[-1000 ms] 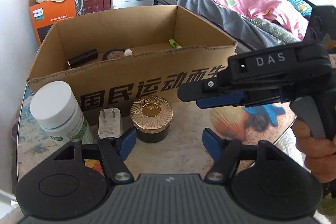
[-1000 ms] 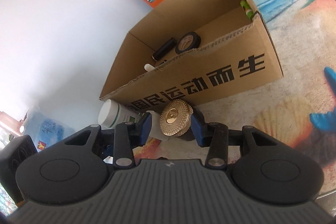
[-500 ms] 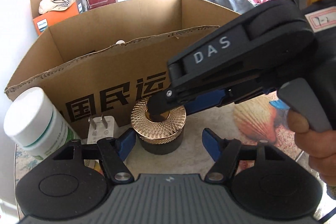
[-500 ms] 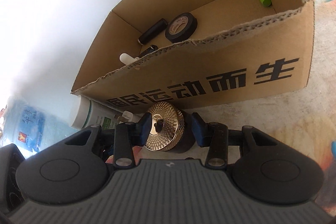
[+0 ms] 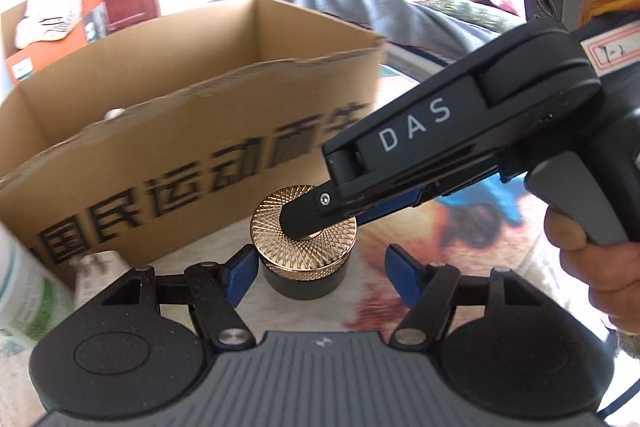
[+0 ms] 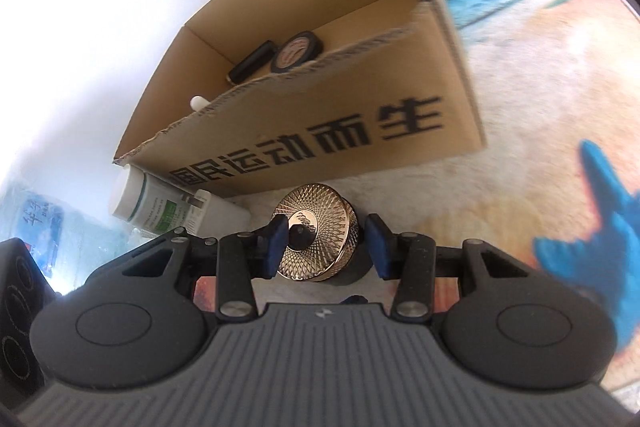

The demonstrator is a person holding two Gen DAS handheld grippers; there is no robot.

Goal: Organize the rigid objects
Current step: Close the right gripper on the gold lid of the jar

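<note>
A black jar with a gold patterned lid (image 5: 304,247) stands on the table in front of the open cardboard box (image 5: 192,155). My right gripper (image 6: 326,245) is open, its blue pads on either side of the lid (image 6: 316,243), close to it but with gaps. In the left wrist view the right gripper (image 5: 304,223) reaches in from the right over the lid. My left gripper (image 5: 320,267) is open and empty, just behind the jar. The box (image 6: 304,131) holds a black tape roll (image 6: 298,51), a black cylinder (image 6: 252,63) and a small white item.
A white bottle with a green label (image 6: 152,203) and a white plug adapter (image 5: 96,267) stand left of the jar by the box front. A beach-print cloth (image 6: 540,87) covers the table. An orange box (image 5: 52,27), a bed and a red door lie beyond.
My right gripper has come down and moved in so its pads flank the gold lid. Both views have shifted closer to the jar. The jar has not moved.
</note>
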